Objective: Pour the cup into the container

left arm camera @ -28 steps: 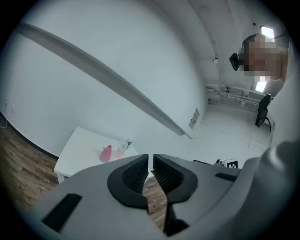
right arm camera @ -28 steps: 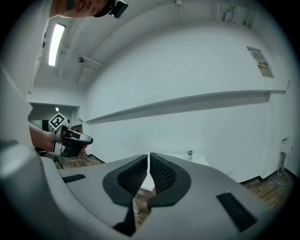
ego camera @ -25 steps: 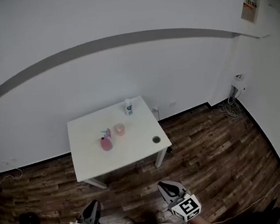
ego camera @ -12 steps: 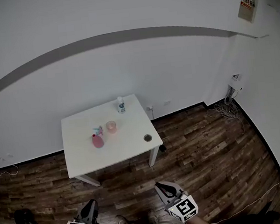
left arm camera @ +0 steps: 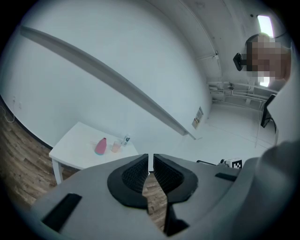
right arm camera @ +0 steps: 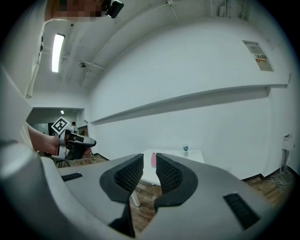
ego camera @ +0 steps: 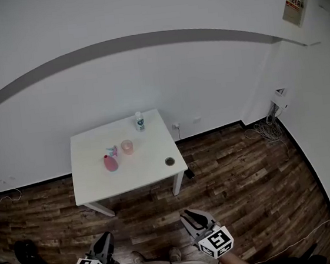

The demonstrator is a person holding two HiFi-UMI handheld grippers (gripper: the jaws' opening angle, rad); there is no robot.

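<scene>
While both units stand well short of the worktop, the step in hand is judged to be the approach; no grasp has begun.

State of the tools:
- The left hand-held gripper has its jaws together, with only a thin slit between the ribbed pads and nothing in it.
- The right hand-held gripper has its jaws together too, and carries nothing.

Location of the task items: the cup, a pale translucent tumbler, stands upright on the worktop, far ahead of both hand-held grippers and slightly nearer the line of the left one. The pink container stands just beside it, on the left unit's side. A white bottle stands beyond the cup, and a small dark round object lies ahead of the right unit, near the worktop's edge.

Next move, as judged: close the distance to the worktop, spread one pair of jaws wider than the cup, and bring the pads in at its mid-height.

Pose: both hand-held grippers are carried low and close to the body, one at each side, pointing forward and slightly downward toward the worktop.
</scene>
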